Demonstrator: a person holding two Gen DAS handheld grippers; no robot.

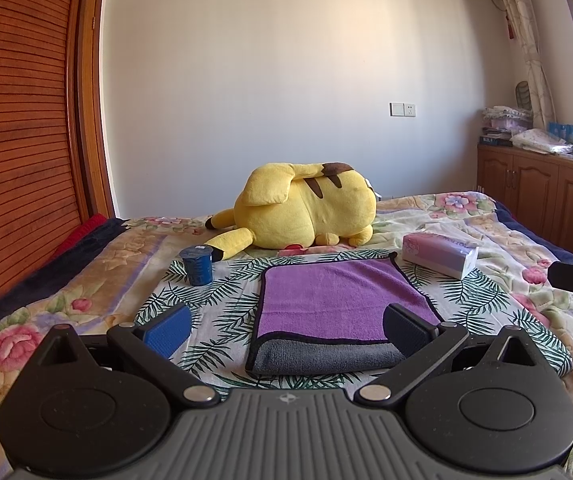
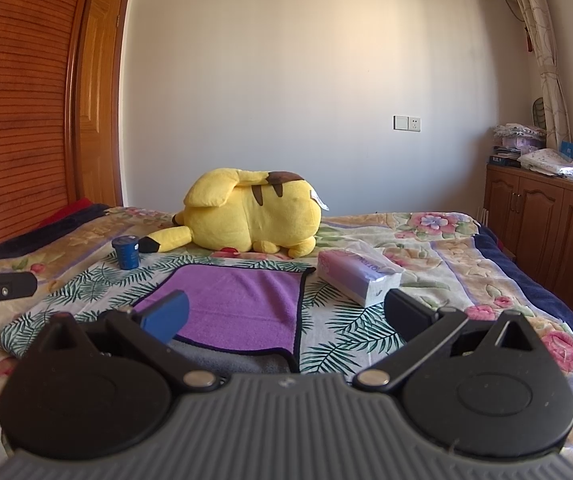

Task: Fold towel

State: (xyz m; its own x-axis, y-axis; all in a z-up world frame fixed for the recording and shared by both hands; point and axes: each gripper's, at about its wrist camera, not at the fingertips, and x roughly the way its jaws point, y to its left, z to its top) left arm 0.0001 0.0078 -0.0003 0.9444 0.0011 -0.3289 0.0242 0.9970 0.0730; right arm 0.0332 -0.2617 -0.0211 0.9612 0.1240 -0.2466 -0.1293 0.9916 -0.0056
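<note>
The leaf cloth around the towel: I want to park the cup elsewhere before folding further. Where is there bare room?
Bare leaf cloth lies between cup and towel, and right of the towel below the tissue pack. The floral blanket is open toward the cabinets. It is crowded behind the towel: the plush and tissue pack sit close to its far edge.

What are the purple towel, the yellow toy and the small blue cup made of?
The towel looks like soft microfiber: matte short pile, purple on one face, grey on the other, with dark stitched edging. The yellow toy looks like plush fabric, fuzzy and rounded as if stuffed. The blue cup seems to be plastic with a sealed lid, though that's hard to confirm.
</note>
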